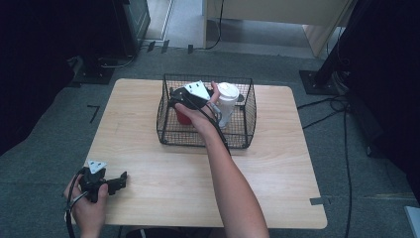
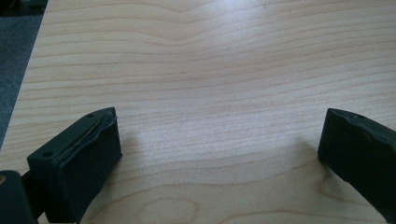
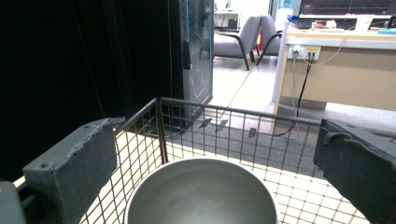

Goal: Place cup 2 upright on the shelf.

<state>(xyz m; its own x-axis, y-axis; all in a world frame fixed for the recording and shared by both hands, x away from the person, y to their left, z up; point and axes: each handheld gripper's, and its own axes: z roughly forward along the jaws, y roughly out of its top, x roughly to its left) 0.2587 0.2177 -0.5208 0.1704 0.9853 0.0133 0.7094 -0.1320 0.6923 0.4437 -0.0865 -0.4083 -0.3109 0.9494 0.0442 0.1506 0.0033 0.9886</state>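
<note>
Two tongs gaping empty: right tongs (image 3: 215,161) hovering over red cup (image 1: 182,117) inside wire basket (image 1: 247,130); left tongs (image 2: 219,144) idling above near-left surface (image 2: 210,60).

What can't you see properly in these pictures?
- Red cup in the wire basket, high view: the right claw and hand cover most of it.
- Same cup in the right claw view: the bottom edge cuts off its lower part, leaving the pale inside.
- White cup, high view: too small to tell whether it is empty.
</note>
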